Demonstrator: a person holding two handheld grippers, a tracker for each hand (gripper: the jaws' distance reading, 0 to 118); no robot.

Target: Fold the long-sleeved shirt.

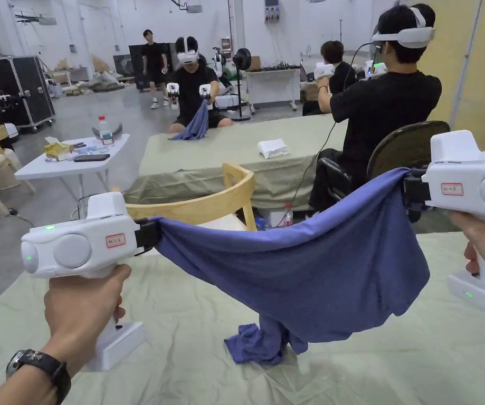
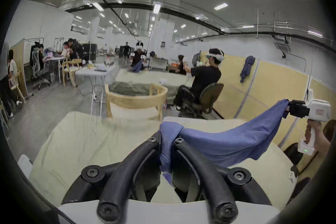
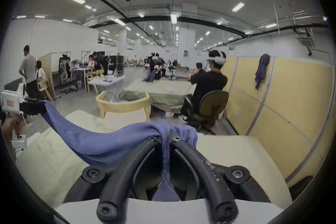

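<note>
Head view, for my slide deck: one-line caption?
Both grippers, left and right, hold a blue shirt stretched above the table.

- shirt point(image 1: 299, 274): blue knit cloth, matt, fine ribbed weave visible where it's pinched in both gripper views
- left gripper point(image 1: 149, 235): smooth white plastic shell, semi-gloss; jaws matt black, rubbery-looking, black screws
- right gripper point(image 1: 409, 191): same white plastic; its black jaws scuffed with pale specks
- table cover point(image 1: 183, 327): pale green cloth, matt, creased
- chair point(image 1: 220, 203) at 12 o'clock: light wood, smooth finish
- wristwatch point(image 1: 40, 366): black, matt strap
</note>
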